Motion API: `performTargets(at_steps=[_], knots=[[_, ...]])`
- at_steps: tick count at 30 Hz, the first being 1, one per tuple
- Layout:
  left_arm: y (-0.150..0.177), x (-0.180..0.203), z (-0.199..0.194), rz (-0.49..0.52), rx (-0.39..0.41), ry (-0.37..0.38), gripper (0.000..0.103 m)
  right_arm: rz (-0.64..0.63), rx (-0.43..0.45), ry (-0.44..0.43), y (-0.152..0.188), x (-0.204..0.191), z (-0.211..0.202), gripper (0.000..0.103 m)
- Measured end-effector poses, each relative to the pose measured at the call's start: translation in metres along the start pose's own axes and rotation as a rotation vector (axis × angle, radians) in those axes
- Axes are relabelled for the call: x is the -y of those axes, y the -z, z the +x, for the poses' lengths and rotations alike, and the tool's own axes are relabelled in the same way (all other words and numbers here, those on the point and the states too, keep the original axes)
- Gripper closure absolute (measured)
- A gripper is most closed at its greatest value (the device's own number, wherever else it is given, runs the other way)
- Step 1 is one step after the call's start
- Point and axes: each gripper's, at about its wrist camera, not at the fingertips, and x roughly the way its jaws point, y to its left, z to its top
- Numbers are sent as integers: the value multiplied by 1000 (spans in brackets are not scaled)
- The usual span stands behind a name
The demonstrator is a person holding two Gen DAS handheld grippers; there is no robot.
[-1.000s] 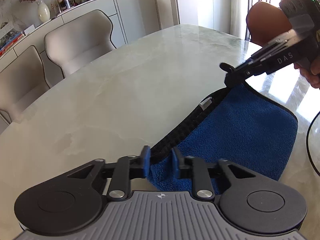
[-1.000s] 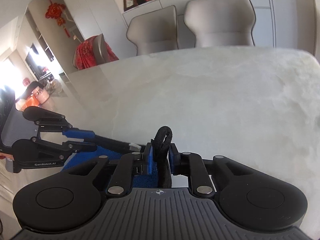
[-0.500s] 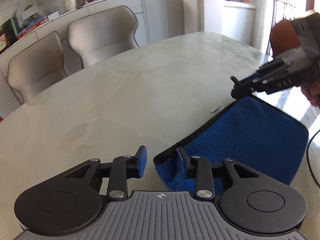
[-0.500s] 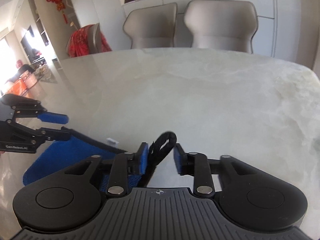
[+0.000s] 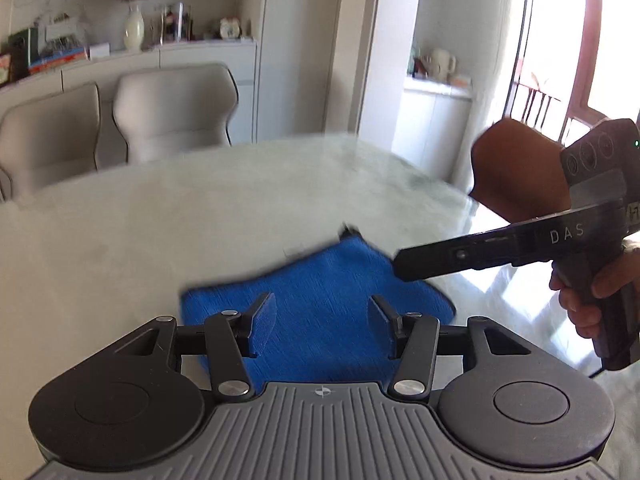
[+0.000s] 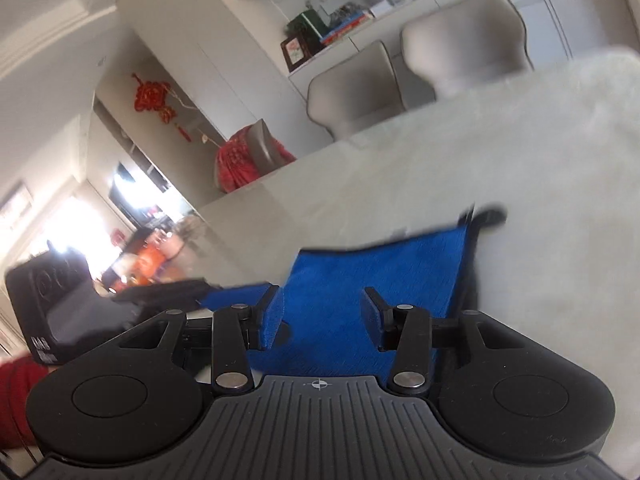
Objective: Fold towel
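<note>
"DAS" read in white on the right tongs point(image 5: 400, 266); left tongs point(image 5: 322, 322) were opening, both empty above the blue towel point(image 5: 320, 280).

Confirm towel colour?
Bright blue towel with a dark edge trim; clearest in the left wrist view.

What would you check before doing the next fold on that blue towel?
1. Towel lying flat on the table: ok.
2. Left tool free of the cloth: ok, jaws opening, nothing pinched.
3. Right tool free of the cloth: ok, jaws apart over the towel.
4. Edges lined up after the fold: cannot tell, both views are blurred.
5. Black hanging loop tucked in: not ok, it pokes out at the far corner.
6. Table around the towel free for folding: ok.
</note>
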Motion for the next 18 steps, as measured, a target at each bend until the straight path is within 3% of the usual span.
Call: performTargets(at_steps=[2, 6, 11, 13, 15, 17, 18], knots=[[11, -1, 3, -35, -32, -4, 49, 18, 0, -46, 6, 5, 4, 59], [25, -12, 4, -90, -48, -12, 49, -5, -49, 43, 13, 17, 13, 59], [31, -15, 1, -76, -53, -6, 50, -5, -14, 97, 9, 39, 0, 77], [32, -14, 0, -46, -58, -18, 50, -8, -11, 116, 6, 42, -2, 78], [29, -15, -6, -58, -64, -29, 50, -29, -18, 152, -2, 37, -3, 72], [21, -20, -15, -109, -34, -1, 48, -85, 9, 166, -10, 26, -3, 55], [16, -21, -18, -117, -9, 9, 46, -98, 18, 164, -11, 22, -3, 53]])
